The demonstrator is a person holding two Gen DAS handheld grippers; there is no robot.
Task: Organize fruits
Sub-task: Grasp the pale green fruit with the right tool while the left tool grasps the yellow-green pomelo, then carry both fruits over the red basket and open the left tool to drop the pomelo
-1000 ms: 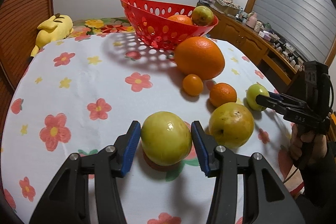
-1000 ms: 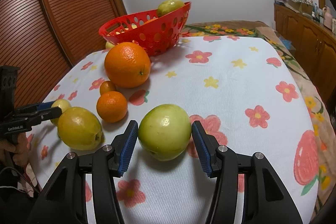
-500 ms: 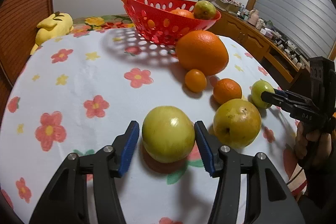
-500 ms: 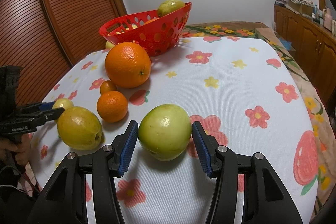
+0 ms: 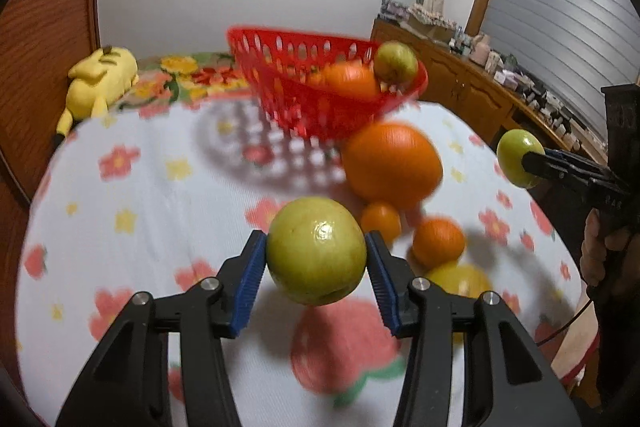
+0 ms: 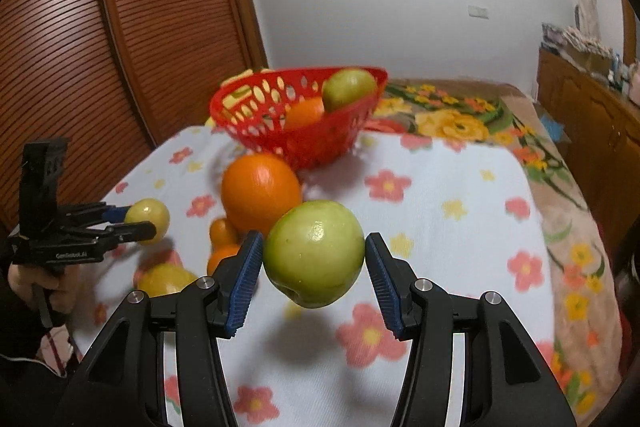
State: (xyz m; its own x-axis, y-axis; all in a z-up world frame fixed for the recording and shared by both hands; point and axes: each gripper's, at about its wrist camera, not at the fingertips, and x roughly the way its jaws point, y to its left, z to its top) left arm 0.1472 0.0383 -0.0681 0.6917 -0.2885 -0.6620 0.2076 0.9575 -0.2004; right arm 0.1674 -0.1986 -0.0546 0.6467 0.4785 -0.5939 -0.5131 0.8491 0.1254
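L gripper (image 5: pixel 316 253) clamps a yellow-green apple (image 5: pixel 316 251) btwn its blue pads – fruit hangs clear of the flowered tablecloth (image 5: pixel 160 195). R gripper (image 6: pixel 314 255) grips a green apple (image 6: pixel 314 253) the same way, also off the cloth. Red basket (image 6: pixel 260 123) sits at the far side w/ an orange and an apple inside. Big orange (image 6: pixel 260 187), two small ones (image 5: pixel 438 241) and a yellow fruit (image 6: pixel 164 279) lie on the cloth – near the basket.
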